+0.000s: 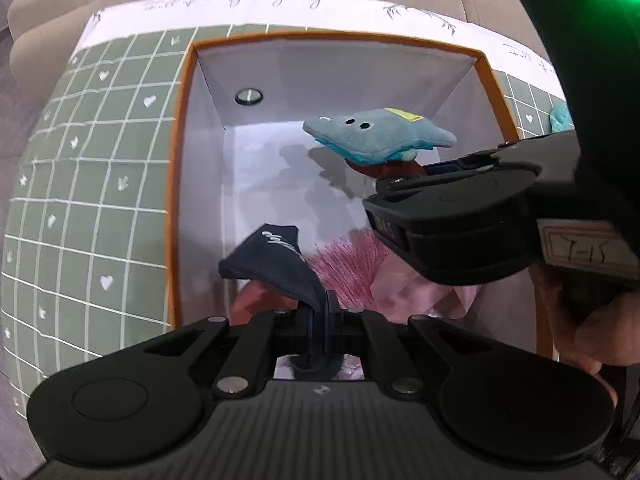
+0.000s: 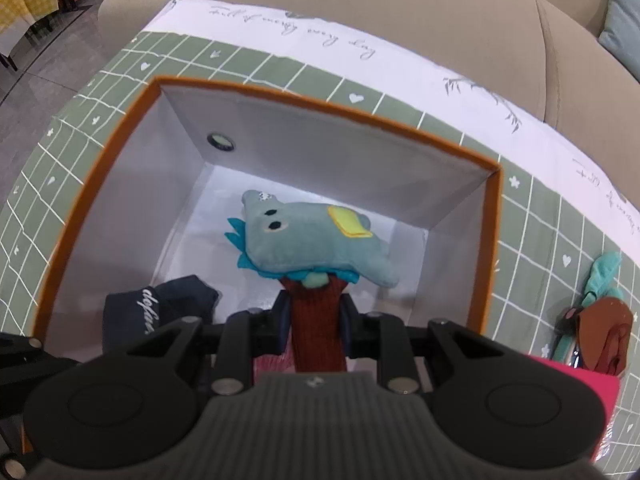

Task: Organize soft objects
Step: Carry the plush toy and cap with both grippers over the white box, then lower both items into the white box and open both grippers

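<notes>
An orange-rimmed box [image 1: 178,184] with a white inside stands on a green grid cloth; it also shows in the right wrist view [image 2: 494,216]. My left gripper [image 1: 320,312] is shut on a dark navy sock [image 1: 276,256] and holds it over the box's near end. My right gripper [image 2: 316,312] is shut on the red-brown knit part [image 2: 318,320] of a blue plush animal [image 2: 312,240] and holds it above the box floor. The right gripper also shows in the left wrist view [image 1: 400,184], with the plush [image 1: 376,136]. A pink fringed cloth [image 1: 360,272] lies in the box.
On the cloth right of the box lie a teal and brown soft item [image 2: 600,320] and a pink flat thing [image 2: 576,384]. A beige sofa [image 2: 360,20] stands behind the table. The box's far wall has a round grommet [image 1: 249,97].
</notes>
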`<state>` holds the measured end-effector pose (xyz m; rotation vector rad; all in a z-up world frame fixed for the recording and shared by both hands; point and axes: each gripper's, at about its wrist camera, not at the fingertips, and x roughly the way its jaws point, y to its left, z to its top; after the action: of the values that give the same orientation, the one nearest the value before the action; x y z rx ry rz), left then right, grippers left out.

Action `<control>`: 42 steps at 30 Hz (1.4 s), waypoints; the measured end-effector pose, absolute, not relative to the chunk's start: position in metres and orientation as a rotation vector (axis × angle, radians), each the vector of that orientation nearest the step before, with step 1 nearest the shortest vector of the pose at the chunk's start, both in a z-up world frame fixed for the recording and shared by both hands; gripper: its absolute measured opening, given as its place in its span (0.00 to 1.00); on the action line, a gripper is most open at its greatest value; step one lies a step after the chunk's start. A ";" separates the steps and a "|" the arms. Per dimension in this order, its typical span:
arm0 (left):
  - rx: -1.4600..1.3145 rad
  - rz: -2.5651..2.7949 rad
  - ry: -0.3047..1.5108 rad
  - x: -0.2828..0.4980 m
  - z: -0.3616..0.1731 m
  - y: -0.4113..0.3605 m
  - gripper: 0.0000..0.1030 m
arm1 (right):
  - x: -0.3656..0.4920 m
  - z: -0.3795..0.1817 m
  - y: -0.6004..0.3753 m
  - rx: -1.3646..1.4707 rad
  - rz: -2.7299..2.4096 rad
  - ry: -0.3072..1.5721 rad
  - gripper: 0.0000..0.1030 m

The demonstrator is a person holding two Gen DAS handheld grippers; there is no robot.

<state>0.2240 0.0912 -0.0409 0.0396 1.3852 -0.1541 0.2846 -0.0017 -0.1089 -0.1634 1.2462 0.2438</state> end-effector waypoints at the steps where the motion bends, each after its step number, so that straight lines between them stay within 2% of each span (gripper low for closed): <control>1: 0.042 -0.158 1.389 0.222 -0.043 0.090 0.05 | 0.284 -0.110 -0.002 -0.166 0.240 1.248 0.22; 8: 0.184 -0.196 1.393 0.201 -0.057 0.080 0.05 | 0.282 -0.122 0.003 -0.201 0.216 1.253 0.23; 17: 0.149 -0.202 1.403 0.191 -0.058 0.099 0.08 | 0.280 -0.134 0.007 -0.217 0.223 1.287 0.25; 20: 0.127 -0.212 1.420 0.193 -0.057 0.102 0.09 | 0.279 -0.133 0.009 -0.217 0.225 1.287 0.29; 22: 0.143 -0.211 1.413 0.197 -0.059 0.103 0.09 | 0.278 -0.131 0.010 -0.221 0.227 1.277 0.37; 26: 0.149 -0.215 1.419 0.193 -0.057 0.101 0.09 | 0.277 -0.120 0.012 -0.192 0.266 1.244 0.41; 28: 0.145 -0.230 1.427 0.191 -0.060 0.100 0.09 | 0.277 -0.113 0.012 -0.164 0.291 1.229 0.50; 33: 0.160 -0.235 1.407 0.185 -0.061 0.095 0.10 | 0.278 -0.092 0.010 -0.117 0.317 1.196 0.50; 35: 0.156 -0.241 1.386 0.184 -0.058 0.095 0.13 | 0.278 -0.084 0.008 -0.097 0.324 1.189 0.50; 38: 0.132 -0.259 1.366 0.182 -0.051 0.094 0.25 | 0.276 -0.073 0.005 -0.078 0.333 1.169 0.50; 40: 0.133 -0.247 1.343 0.180 -0.044 0.092 0.43 | 0.276 -0.069 0.002 -0.076 0.327 1.161 0.50; 42: 0.150 -0.256 1.326 0.179 -0.037 0.090 0.54 | 0.275 -0.066 -0.001 -0.074 0.324 1.156 0.50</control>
<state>0.1790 0.0897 -0.0366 0.1497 1.3258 -0.2559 0.2745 -0.0013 -0.0661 -0.0735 1.1557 0.3240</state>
